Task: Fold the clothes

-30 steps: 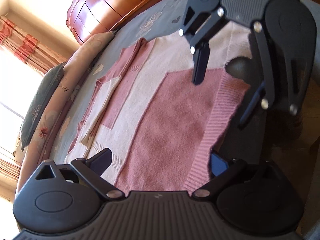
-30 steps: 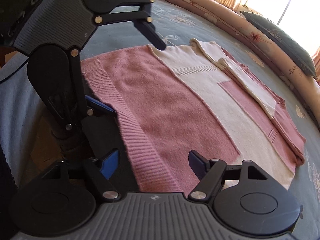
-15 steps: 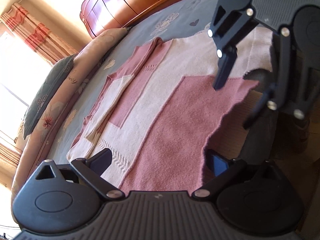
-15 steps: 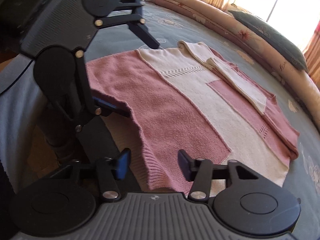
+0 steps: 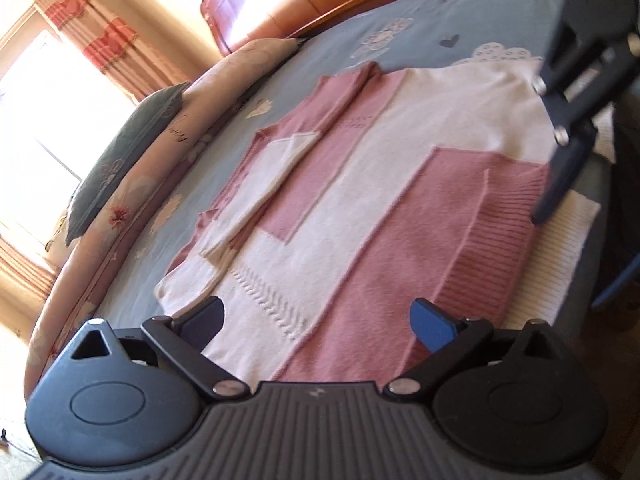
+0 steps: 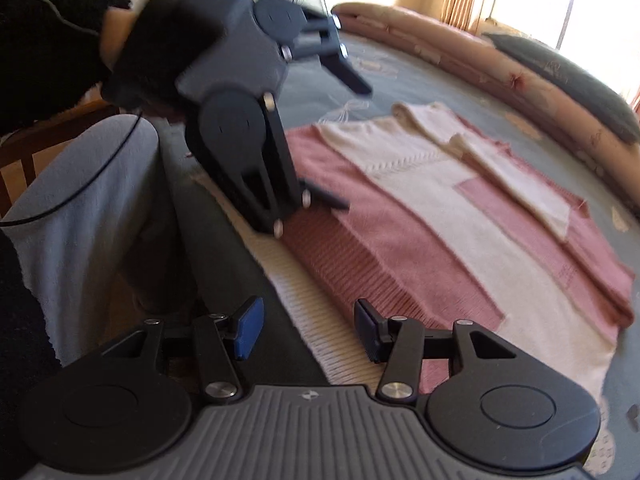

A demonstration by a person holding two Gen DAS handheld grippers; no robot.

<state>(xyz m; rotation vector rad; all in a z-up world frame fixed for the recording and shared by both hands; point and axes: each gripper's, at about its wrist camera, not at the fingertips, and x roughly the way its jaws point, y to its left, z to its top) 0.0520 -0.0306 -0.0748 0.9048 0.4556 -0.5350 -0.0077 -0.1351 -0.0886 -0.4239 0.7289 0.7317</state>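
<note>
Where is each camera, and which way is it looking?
Left wrist: sits on the left gripper, looking across the sweater on the bed toward the curtains; the right gripper shows top right.
Right wrist: sits on the right gripper, looking over the sweater's hem toward the window; the left gripper and a gloved hand show.
Shared: sweater, bed, each other's gripper.

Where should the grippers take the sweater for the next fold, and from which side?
Probably the ribbed hem, at its two corners, coming from the near bed edge. The sweater lies flat with that hem nearest; the pink layer's edge sits raised over the cream rib, giving a finger something to slip under. Sleeves are already folded in.
</note>
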